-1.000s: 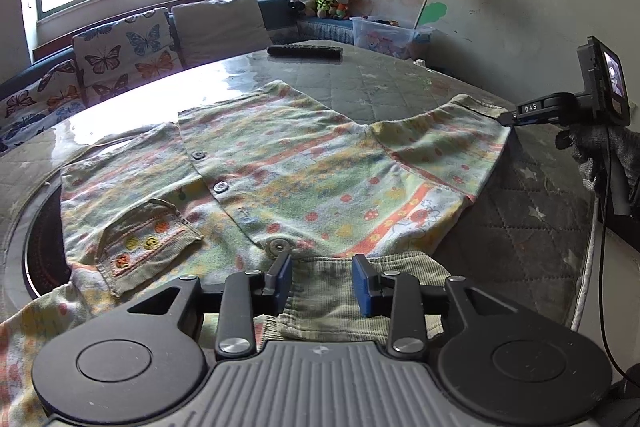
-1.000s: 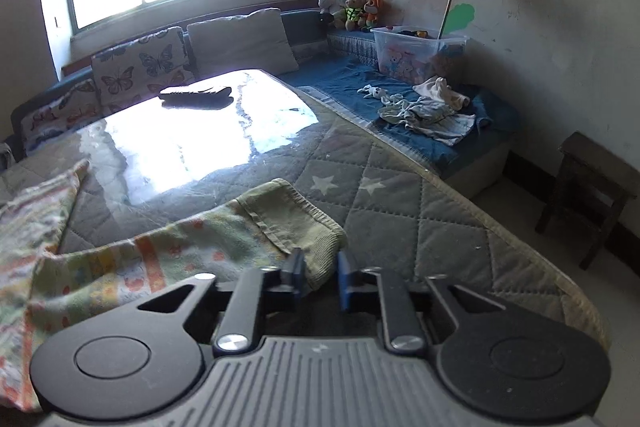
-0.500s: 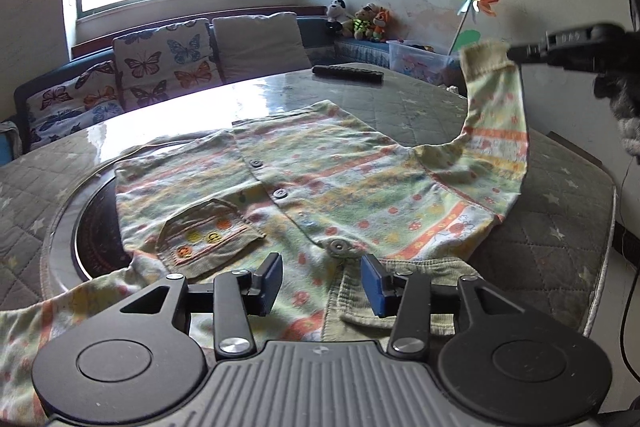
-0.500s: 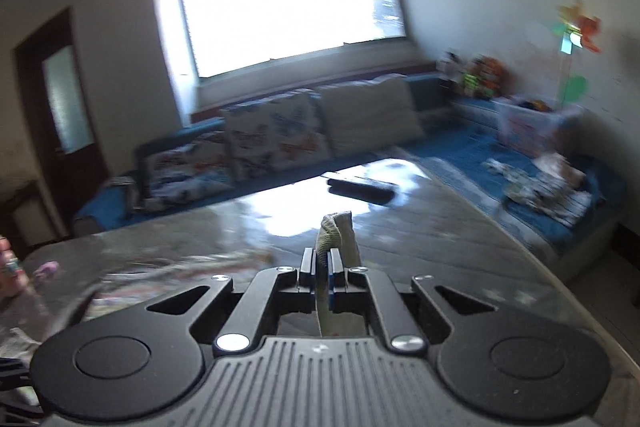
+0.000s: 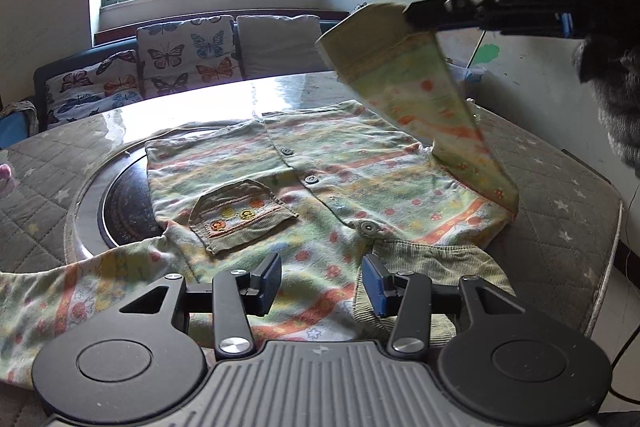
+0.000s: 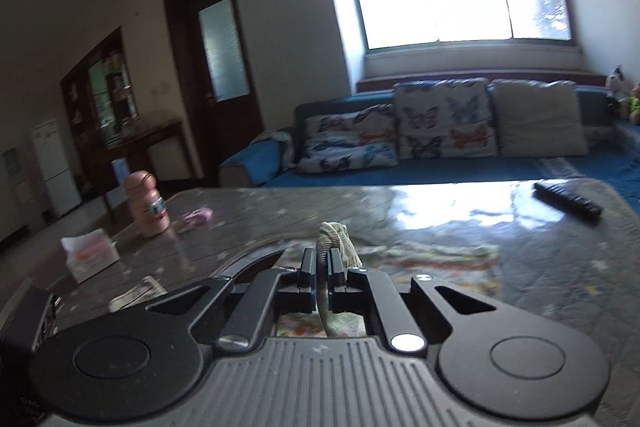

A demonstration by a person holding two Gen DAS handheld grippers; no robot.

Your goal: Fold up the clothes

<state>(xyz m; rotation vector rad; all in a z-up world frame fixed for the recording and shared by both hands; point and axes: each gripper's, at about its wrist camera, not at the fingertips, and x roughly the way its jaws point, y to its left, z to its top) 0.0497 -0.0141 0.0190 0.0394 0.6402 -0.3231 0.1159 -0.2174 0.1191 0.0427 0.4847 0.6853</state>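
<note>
A small green and orange patterned shirt with snaps and a corduroy pocket lies spread flat on the quilted table. My left gripper is open and empty, low over the shirt's near hem. My right gripper is shut on the green cuff of the shirt's right sleeve. In the left wrist view that gripper holds the sleeve lifted high above the shirt body, slanting up from the shoulder.
The round table has a dark inset plate under the shirt's left side. A remote, a pink bottle and a tissue pack sit farther off. A sofa with butterfly cushions stands behind.
My right gripper closed on the sleeve cuff, lifted it off the table and swung it up and leftward over the shirt. My left gripper drew back slightly and opened wider.
</note>
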